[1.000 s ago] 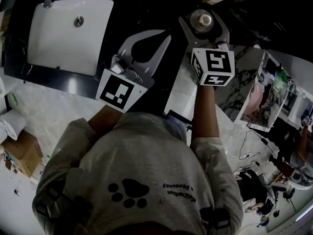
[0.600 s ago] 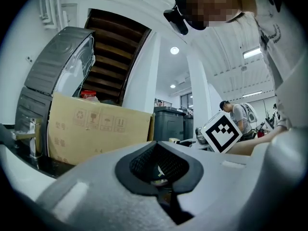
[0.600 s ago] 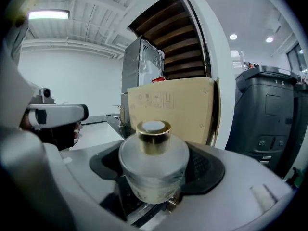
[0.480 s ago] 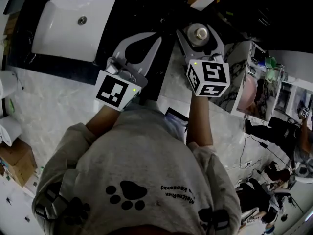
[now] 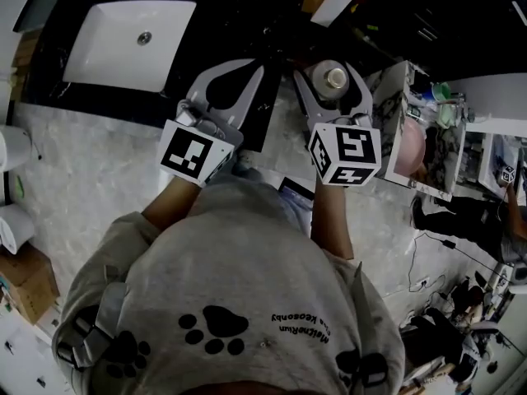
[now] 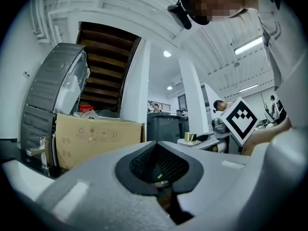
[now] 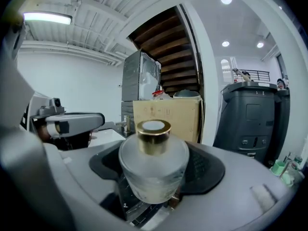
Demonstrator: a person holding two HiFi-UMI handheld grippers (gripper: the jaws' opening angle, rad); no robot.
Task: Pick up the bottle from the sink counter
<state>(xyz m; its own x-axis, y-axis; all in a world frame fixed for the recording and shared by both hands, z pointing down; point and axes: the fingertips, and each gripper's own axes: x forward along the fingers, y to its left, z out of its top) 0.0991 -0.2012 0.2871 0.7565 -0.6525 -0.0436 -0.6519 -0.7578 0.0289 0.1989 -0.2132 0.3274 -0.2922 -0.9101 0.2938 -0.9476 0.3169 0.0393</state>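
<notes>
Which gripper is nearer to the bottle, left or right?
Right. The right gripper holds the bottle between its jaws; the left gripper is apart from it, on its left.

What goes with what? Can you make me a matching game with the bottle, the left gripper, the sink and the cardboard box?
Things:
1. bottle
2. left gripper
3. sink
4. cardboard box

Descriptions:
A. white, with a drain hole
B. brown
C. shut, with nothing in it
D. gripped by the right gripper

Pairs: 1-D, 2-C, 3-A, 4-B
</notes>
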